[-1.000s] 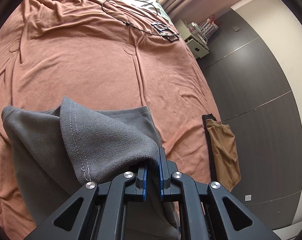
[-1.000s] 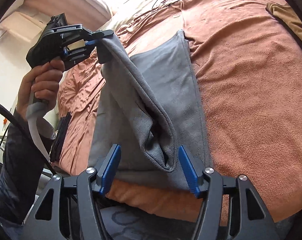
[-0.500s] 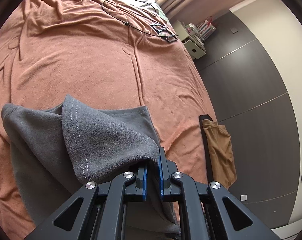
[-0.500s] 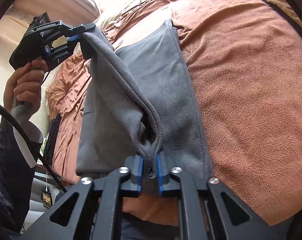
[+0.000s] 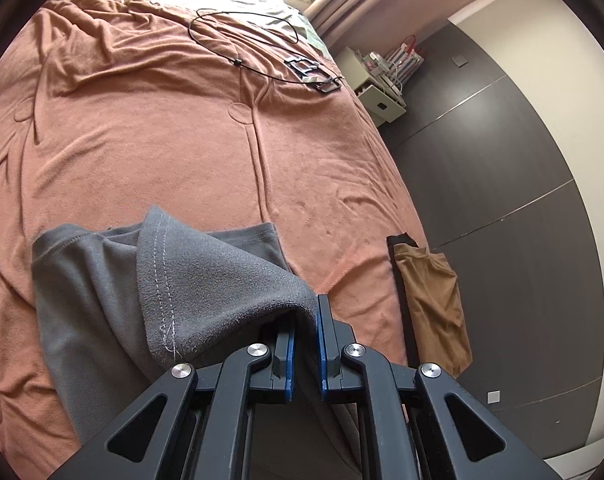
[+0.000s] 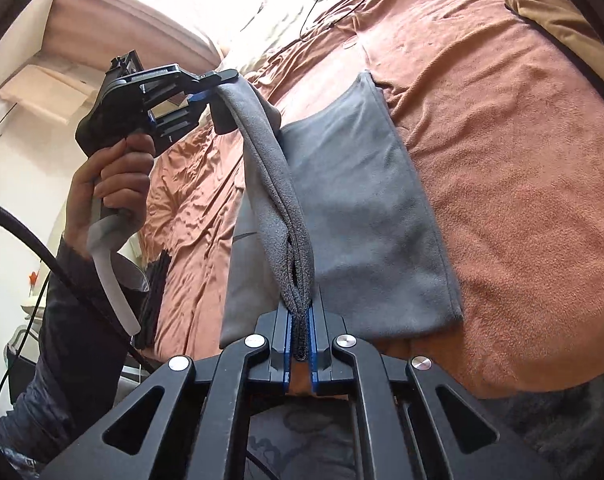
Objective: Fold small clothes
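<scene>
1. Two grippers pinched one raised edge of the grey garment [image 6: 366, 184], the rest lying on the orange blanket [image 6: 522, 160].
2. At the left, the left gripper [image 6: 205, 92] was clamped on the far corner.
3. Toward the right, the right gripper [image 6: 299, 344] was pressed together on the near corner.
4. Doing the fold well likely meant carrying both corners across level and taut, onto the flat half.

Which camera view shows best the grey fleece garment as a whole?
The right wrist view. There the grey fleece garment shows its flat part on the orange blanket and its lifted edge between the left gripper and right gripper. The left wrist view shows only one raised, bunched corner.
</scene>
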`<state>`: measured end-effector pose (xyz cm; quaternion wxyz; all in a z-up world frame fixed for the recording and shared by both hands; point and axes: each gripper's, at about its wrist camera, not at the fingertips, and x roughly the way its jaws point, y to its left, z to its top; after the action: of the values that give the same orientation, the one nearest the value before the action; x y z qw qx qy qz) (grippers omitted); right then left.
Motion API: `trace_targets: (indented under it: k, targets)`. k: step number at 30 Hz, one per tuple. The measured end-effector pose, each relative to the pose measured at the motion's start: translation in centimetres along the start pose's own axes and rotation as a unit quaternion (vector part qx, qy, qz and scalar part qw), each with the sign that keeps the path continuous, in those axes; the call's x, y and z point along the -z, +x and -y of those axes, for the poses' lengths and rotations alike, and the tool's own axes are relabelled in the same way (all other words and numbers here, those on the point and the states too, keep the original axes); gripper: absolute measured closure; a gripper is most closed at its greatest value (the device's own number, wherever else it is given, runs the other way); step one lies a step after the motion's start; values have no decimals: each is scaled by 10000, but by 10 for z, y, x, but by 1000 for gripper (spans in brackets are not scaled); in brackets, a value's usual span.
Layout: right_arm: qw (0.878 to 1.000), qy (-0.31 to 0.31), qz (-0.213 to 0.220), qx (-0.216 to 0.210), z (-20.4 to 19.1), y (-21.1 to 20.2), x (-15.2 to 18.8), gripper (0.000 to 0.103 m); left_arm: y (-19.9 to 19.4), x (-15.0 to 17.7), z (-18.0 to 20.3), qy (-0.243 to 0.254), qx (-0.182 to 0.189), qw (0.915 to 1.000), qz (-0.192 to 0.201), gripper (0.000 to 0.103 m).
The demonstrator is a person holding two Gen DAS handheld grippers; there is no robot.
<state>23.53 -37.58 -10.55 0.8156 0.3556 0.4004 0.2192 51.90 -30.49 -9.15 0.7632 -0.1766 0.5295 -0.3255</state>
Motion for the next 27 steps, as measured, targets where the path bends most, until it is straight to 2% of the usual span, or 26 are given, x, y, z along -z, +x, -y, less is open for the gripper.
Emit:
trace_targets:
  k: [10,17,19,23,27]
  targets:
    - [9965,716,-110,426,63,20,6,100,80,3,-5,-6,-203,9989,-426,94]
    - [9954,721,-154,616,67,31,7,100,120,-3,-10,-10,-430,9975,-570,93]
    - [9953,705,-154,643,65,30,6,100,120,-6,-11,-53,-393,9981,-477,89]
    - [9954,652,-146,690,62,34,4,100,99,-14,-17,-219,-169,9996,-98,71]
    - [9953,607,-117,739,58,33,6,100,67,-20,-28,-183,-204,9995,140,64]
